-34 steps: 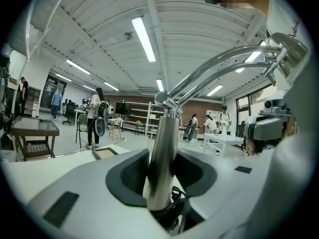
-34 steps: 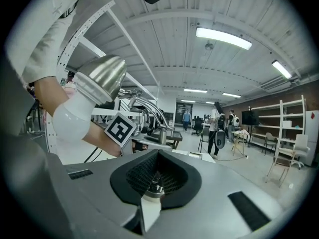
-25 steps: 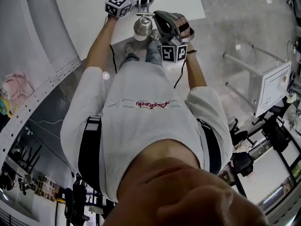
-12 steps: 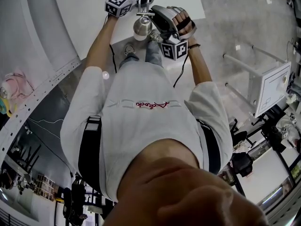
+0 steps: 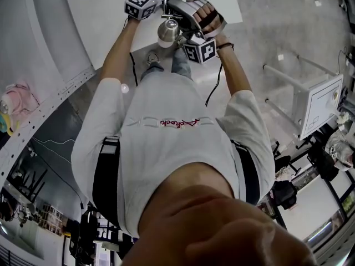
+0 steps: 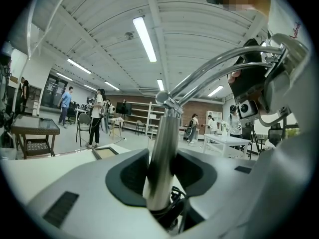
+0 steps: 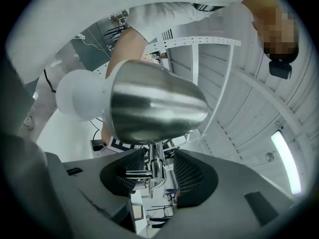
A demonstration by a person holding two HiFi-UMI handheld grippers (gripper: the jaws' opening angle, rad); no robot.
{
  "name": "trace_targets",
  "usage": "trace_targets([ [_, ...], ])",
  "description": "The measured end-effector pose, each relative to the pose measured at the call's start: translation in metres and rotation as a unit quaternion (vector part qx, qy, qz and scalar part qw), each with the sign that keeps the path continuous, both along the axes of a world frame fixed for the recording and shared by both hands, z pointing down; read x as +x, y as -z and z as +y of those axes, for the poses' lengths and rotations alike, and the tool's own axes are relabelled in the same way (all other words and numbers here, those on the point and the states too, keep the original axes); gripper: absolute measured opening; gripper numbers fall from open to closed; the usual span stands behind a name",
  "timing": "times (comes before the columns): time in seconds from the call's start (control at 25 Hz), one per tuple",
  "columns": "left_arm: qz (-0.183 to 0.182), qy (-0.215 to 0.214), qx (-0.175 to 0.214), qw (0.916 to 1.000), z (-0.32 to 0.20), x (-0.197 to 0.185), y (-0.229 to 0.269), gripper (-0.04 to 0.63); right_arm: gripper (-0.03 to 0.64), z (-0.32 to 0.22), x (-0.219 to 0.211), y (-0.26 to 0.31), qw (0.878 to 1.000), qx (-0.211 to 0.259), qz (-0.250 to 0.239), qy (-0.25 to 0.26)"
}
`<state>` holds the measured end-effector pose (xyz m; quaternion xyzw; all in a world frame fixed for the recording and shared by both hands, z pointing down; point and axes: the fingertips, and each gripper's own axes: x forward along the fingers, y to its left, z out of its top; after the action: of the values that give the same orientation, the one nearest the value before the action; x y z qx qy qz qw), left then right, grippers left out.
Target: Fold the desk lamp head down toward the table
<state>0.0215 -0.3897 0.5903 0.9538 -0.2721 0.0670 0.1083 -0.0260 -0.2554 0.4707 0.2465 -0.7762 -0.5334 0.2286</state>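
**A:** ok where's the desk lamp point(image 5: 169, 24) in this one? all I get from the head view is a huge white shirt point(image 5: 166, 148)

**B:** yeah, the shirt eats the middle and bottom of the frame lol. lamp's at top centre, by the near edge of the white tabletop point(image 5: 105, 21). the shiny lamp head point(image 5: 167, 33) sits just below the two sets of tongs

**A:** and the tongs, gripping it or not?

**B:** left tongs point(image 6: 162, 171) are clamped on the upright pole point(image 6: 164, 133), tight on it from both sides, dead centre in the left gripper view. from the joint point(image 6: 167, 99) on top, chrome arm tubes point(image 6: 219, 66) sweep off to the upper right. right tongs point(image 7: 158, 173) have just been opening. the jaws stand apart with the thin neck point(image 7: 153, 166) under the lamp head between them and a gap on each side, so they're not pinching anything

**A:** anything in the way?

**B:** in the right gripper view the lamp head fills the middle, with its white bulb end point(image 7: 82, 101) pointing left, so you barely see past it. other stuff in the head view: a white cabinet point(image 5: 321, 101) at the right and something pink point(image 5: 19, 98) at the left edge, both well apart from the lamp. behind the pole in the left gripper view there are people point(image 6: 97, 116) standing, a small dark table point(image 6: 30, 128) at the left and strip lights point(image 6: 144, 39) up top
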Motion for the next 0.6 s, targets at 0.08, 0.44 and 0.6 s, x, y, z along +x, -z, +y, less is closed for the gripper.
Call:
trace_targets([
  [0.08,0.0,0.003,0.003,1.0,-0.0013,-0.0001,-0.001,0.17,0.181,0.0003,-0.0018,0.0001,1.0,0.011,0.007,0.006],
  [0.44,0.004,0.001,0.002,1.0,-0.0011,-0.0003,-0.0019,0.17,0.117,0.0047,-0.0045,-0.0035,0.998,0.049,0.029,0.02],
  [0.6,0.001,-0.003,-0.001,1.0,0.0014,-0.0001,0.0023,0.17,0.112,0.0052,-0.0051,-0.0017,0.998,0.051,0.019,0.019],
])
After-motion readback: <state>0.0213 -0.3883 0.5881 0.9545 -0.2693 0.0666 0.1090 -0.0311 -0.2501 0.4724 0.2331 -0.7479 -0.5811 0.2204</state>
